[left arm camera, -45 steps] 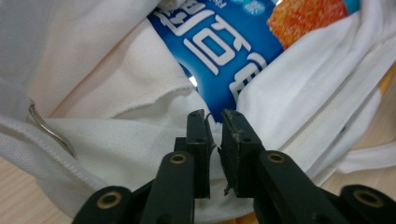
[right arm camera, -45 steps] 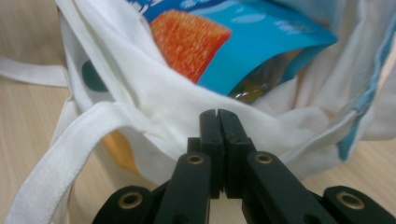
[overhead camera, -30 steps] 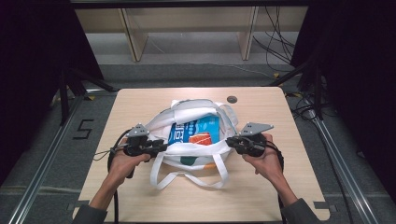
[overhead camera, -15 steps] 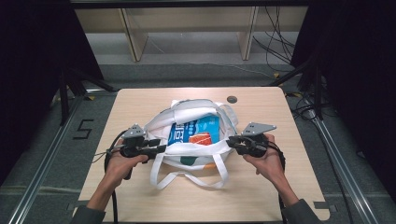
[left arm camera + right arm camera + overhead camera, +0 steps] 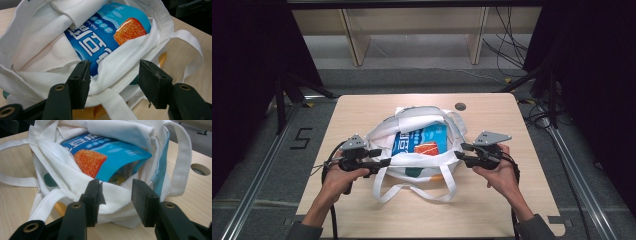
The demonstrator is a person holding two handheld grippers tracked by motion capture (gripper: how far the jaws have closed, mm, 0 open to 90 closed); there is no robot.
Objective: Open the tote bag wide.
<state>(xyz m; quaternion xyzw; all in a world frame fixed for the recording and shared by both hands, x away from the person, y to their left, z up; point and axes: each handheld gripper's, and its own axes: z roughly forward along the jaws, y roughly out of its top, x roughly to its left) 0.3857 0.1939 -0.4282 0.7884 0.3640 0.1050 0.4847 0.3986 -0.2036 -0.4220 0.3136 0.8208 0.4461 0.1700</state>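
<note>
High view: both the left hand-held gripper and right hand-held gripper have just been opening, jaws now apart, releasing the white tote bag holding a blue snack packet.

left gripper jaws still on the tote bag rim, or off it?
Cannot tell. In the left gripper view the left gripper has just been opening; its jaws stand wide with the tote bag rim between them, one pad possibly brushing cloth.

This is a recording lab: black curtains stand around the wooden counter, with floor rails beside it and cables behind it.
</note>
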